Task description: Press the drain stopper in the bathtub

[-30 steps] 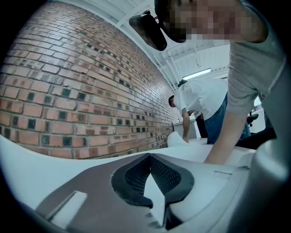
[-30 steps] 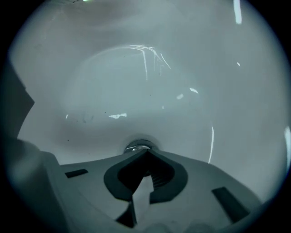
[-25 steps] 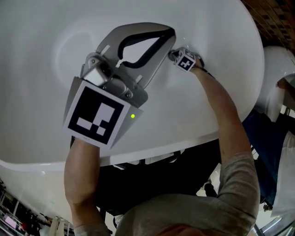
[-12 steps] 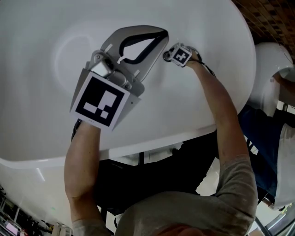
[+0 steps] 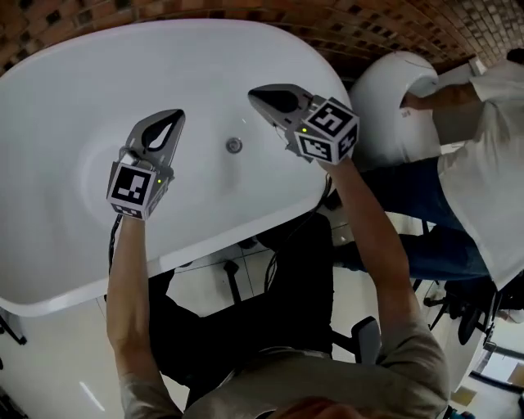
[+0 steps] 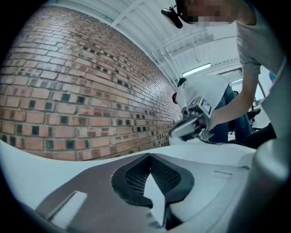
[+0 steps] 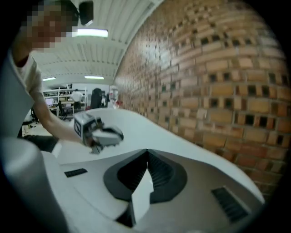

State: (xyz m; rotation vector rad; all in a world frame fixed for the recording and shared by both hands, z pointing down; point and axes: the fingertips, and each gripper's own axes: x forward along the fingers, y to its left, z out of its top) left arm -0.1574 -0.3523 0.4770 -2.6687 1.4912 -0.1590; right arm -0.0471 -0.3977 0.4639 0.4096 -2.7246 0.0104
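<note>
The white bathtub [image 5: 65,245] fills the upper left of the head view. Its round metal drain stopper [image 5: 234,146] lies on the tub floor, uncovered. My left gripper [image 5: 177,115] hovers over the basin to the left of the stopper, jaws shut and holding nothing. My right gripper [image 5: 255,94] hangs above and to the right of the stopper, also shut and empty, clear of it. In the left gripper view the jaw tips [image 6: 149,155] meet, and the right gripper [image 6: 191,126] shows beyond. In the right gripper view the tips [image 7: 147,150] meet too, with the left gripper [image 7: 99,133] beyond.
A brick wall [image 5: 327,24] runs behind the tub. Right of the tub stands a white rounded fixture [image 5: 389,90], with a second person [image 5: 483,164] in a white top and blue trousers beside it. Chair bases [image 5: 467,311] stand on the floor at the right.
The right gripper has lifted away from the tub floor near the drain. Both grippers and the head camera have drawn back, so the whole tub and the stopper now show.
</note>
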